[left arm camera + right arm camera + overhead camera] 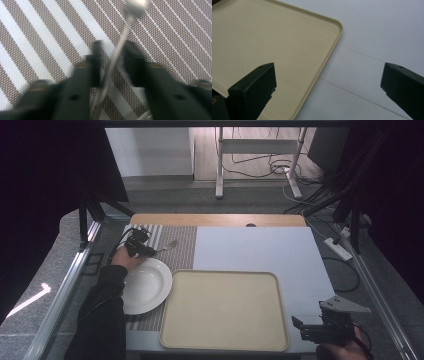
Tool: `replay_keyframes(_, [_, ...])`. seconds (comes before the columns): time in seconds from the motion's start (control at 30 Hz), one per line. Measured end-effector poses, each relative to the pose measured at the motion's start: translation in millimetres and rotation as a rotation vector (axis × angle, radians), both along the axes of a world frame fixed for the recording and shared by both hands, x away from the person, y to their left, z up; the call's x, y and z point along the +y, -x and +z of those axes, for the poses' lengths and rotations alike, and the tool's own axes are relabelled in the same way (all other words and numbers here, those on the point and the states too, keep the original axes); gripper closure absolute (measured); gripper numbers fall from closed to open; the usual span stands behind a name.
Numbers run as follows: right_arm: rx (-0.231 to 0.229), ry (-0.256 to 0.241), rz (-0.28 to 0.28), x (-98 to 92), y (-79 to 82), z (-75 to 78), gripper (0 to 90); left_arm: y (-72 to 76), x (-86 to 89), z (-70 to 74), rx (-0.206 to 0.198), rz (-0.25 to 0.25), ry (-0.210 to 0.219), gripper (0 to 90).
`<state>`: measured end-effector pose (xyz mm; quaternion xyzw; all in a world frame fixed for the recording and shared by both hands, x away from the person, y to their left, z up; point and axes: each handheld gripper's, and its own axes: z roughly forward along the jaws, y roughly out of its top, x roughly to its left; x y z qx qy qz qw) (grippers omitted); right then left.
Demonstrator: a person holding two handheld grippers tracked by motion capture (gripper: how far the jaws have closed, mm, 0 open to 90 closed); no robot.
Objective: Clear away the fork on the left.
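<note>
I had the left gripper [150,251] down on the striped placemat [182,245] at about ten o'clock on the table, jaws narrowed to either side of the spoon [117,52] handle; contact could not be confirmed, and the spoon lay flat on the mat, bowl toward one o'clock. The white plate [147,287] sat just beside it, the beige tray [225,310] bare. My right gripper [310,327] hung wide at five o'clock, holding nothing. I judged the pick-up barely begun; lifting and placing remained.
</note>
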<state>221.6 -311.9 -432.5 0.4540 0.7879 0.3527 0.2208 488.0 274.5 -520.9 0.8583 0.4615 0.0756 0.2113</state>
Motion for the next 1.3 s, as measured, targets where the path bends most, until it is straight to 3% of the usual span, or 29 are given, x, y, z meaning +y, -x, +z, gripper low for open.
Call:
replay_keyframes(0.13, [0.001, 0.0, 0.0, 0.0, -0.1, -0.1, 0.7, 1.5, -0.2, 0.4, -0.002, -0.038, -0.005, 82.6])
replay_keyframes(0.33, [-0.001, -0.003, -0.002, -0.5, 0.2, 0.2, 0.7, 0.9, 8.7, 2.9, -0.016, 0.01, -0.06, 84.6])
replay_keyframes(0.67, [-0.001, -0.007, -0.002, -0.6, 0.1, 0.2, 0.7, 10.6, 44.1, 18.4, -0.03, 0.096, -0.044, 84.6])
replay_keyframes(0.83, [-0.001, -0.009, -0.002, -0.8, 0.2, 0.3, 0.7, 15.2, 51.8, 29.6, -0.034, 0.103, -0.038, 84.6])
replay_keyframes(1.03, [0.0, -0.01, -0.004, -0.9, 0.0, 0.2, 0.7, 22.8, 53.0, 39.5, -0.027, 0.1, -0.005, 84.6])
replay_keyframes(1.3, [0.0, -0.004, -0.005, -0.4, 0.0, 0.2, 0.7, 38.4, 38.2, 50.1, -0.012, 0.054, -0.004, 84.6])
